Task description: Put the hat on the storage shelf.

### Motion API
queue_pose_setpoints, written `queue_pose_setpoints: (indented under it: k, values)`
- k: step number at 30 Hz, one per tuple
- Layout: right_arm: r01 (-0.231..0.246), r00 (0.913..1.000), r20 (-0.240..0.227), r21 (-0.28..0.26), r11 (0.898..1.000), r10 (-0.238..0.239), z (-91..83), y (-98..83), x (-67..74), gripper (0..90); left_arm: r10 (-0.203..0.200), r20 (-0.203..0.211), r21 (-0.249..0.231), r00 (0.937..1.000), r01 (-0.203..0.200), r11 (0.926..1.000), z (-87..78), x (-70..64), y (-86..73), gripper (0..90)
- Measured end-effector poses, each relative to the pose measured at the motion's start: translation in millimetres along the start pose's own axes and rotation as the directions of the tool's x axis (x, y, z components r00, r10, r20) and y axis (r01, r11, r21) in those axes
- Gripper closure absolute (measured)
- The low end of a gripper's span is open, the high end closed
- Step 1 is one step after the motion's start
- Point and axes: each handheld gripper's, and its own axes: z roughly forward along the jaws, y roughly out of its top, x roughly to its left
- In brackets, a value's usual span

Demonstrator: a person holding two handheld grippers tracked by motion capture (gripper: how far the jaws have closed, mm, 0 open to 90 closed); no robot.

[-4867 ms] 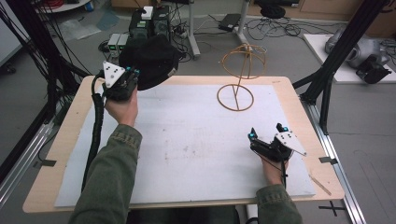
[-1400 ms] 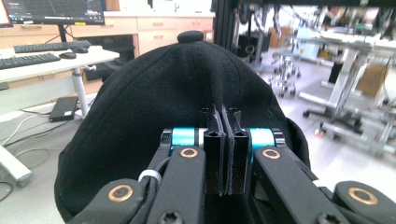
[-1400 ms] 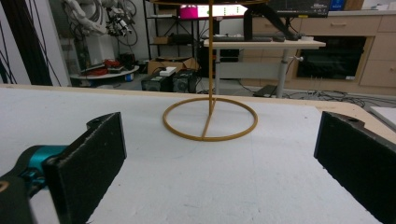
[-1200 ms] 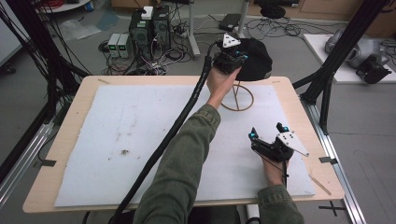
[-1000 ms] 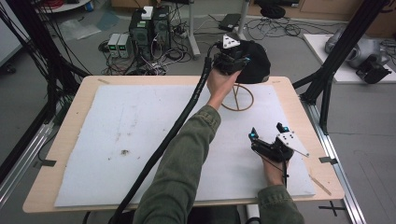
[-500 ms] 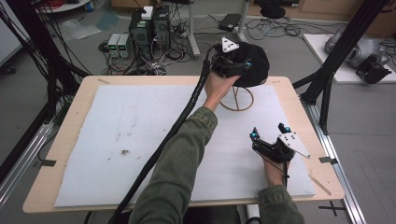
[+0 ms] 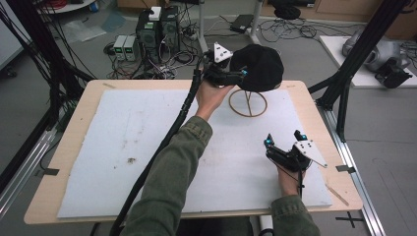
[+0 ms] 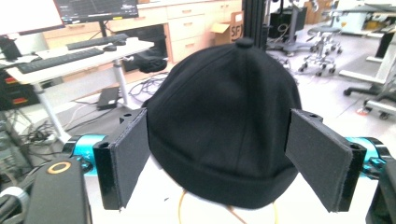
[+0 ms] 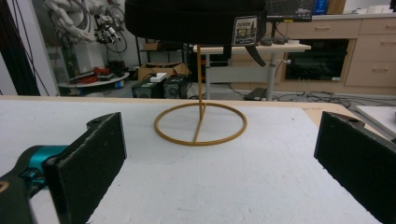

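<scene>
The table under its white mat stands in a cluttered lab of cables, desks and black frame posts. A black cap sits on the wire stand, directly ahead of the left hand-held gripper, whose jaws are spread either side of it. Withdrawing carelessly could snag the brim and tip the light stand. The right hand-held gripper rests open, well apart

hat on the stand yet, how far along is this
Looks nearly done: the black hat now sits atop the wire stand, after being carried over from the table's left side. In hand: the left claw is open, its jaws either side of the hat, seemingly just released. Left: draw that claw clear. The right claw rests open on the white mat.
</scene>
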Motion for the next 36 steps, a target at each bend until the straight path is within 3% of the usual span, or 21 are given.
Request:
queue_pose_setpoints:
  k: [6,13,16,24,27,30,36]
  values:
    - [0.008,0.9999,0.008,0.001,1.000,-0.008,-0.1,-0.1,-0.7,1.3,0.012,-0.010,0.010,0.9999,-0.012,0.9999,-17.6,11.9,-4.2,22.7]
    - [-0.004,0.9999,0.010,0.004,1.000,0.003,-0.8,0.1,-1.5,1.2,0.035,0.025,-0.016,0.9991,-0.035,0.9993,-41.9,19.3,-3.6,22.4]
    - [-0.003,0.9999,0.011,-0.006,1.000,0.003,-2.0,0.6,-2.6,1.3,0.048,0.015,-0.027,0.9987,-0.047,0.9985,-56.3,24.3,-9.1,22.2]
    - [-0.002,0.9999,0.015,-0.009,1.000,0.002,-2.7,0.9,-1.1,1.3,0.032,-0.011,-0.038,0.9994,-0.033,0.9988,-93.6,52.7,-26.7,22.0]
    - [0.001,0.9998,0.017,-0.007,1.000,-0.001,-2.8,0.8,-1.1,1.3,0.033,-0.044,-0.036,0.9985,-0.035,0.9988,-110.7,68.3,-36.6,21.6]
    - [0.007,0.9998,0.019,-0.008,1.000,-0.006,-1.7,0.5,-1.4,1.3,0.006,-0.083,-0.044,0.9965,-0.010,0.9990,-128.0,84.1,-45.5,21.2]
    - [0.002,0.9997,0.023,-0.006,1.000,-0.002,-2.0,0.4,0.8,1.3,-0.020,-0.153,-0.061,0.9881,0.011,0.9981,-162.7,107.0,-61.0,21.1]
